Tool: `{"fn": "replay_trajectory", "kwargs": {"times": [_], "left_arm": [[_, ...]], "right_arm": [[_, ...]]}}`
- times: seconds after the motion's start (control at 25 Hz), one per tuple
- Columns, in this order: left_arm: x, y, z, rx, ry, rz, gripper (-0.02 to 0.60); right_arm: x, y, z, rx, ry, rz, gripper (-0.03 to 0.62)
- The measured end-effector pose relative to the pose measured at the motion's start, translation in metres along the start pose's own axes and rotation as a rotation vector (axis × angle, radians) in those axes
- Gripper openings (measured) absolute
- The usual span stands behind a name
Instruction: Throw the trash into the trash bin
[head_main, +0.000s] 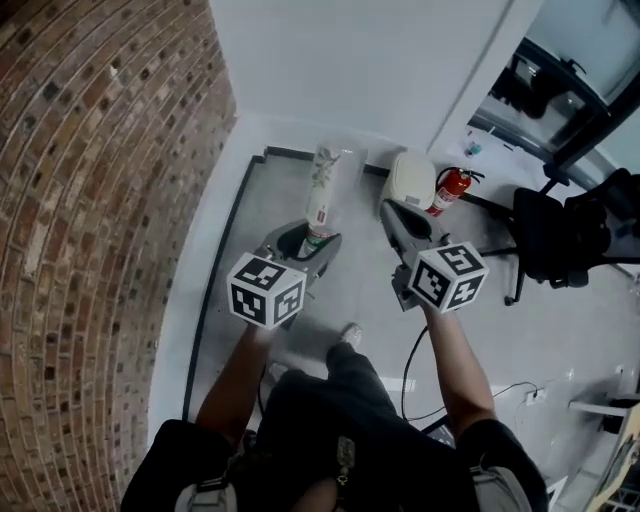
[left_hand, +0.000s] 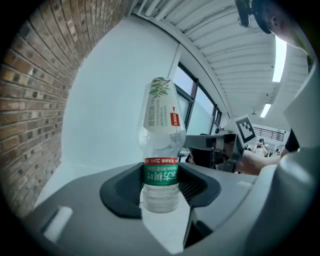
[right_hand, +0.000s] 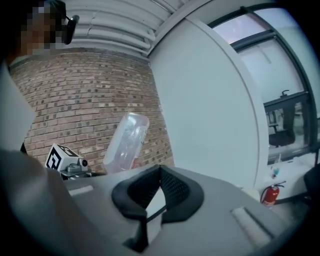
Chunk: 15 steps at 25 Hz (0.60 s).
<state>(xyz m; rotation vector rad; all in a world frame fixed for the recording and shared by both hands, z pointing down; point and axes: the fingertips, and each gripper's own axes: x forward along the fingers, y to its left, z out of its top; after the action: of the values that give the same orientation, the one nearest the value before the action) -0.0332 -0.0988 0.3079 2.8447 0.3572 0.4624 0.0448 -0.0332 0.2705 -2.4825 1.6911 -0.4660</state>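
A clear plastic bottle with a green band and a white leaf label stands up out of my left gripper, whose jaws are shut on its lower part. In the left gripper view the bottle rises between the dark pads of the left gripper. My right gripper is beside it on the right; its pads meet at the tip with nothing between them. The same bottle shows tilted in the right gripper view. A white lidded trash bin stands on the floor ahead, by the wall.
A red fire extinguisher stands right of the bin. A brick wall fills the left, a white wall the back. A black office chair is at the right. A cable lies on the grey floor near the person's foot.
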Motion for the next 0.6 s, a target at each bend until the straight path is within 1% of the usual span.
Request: {"fn": "replay_trajectory", "kwargs": {"times": [0.16, 0.28, 0.44, 0.6], "left_arm": [[0.068, -0.020, -0.006, 0.010, 0.050, -0.054, 0.210], [0.112, -0.033, -0.011, 0.013, 0.086, -0.078, 0.210], [0.163, -0.057, -0.011, 0.019, 0.120, -0.112, 0.210], [0.197, -0.076, -0.013, 0.071, 0.178, -0.135, 0.210]], "right_arm": [[-0.019, -0.064, -0.002, 0.008, 0.002, -0.061, 0.003], [-0.033, -0.105, -0.001, -0.003, -0.002, -0.096, 0.003], [-0.057, -0.155, 0.005, 0.011, -0.016, -0.136, 0.003], [-0.079, -0.193, 0.010, 0.042, -0.056, -0.181, 0.003]]}}
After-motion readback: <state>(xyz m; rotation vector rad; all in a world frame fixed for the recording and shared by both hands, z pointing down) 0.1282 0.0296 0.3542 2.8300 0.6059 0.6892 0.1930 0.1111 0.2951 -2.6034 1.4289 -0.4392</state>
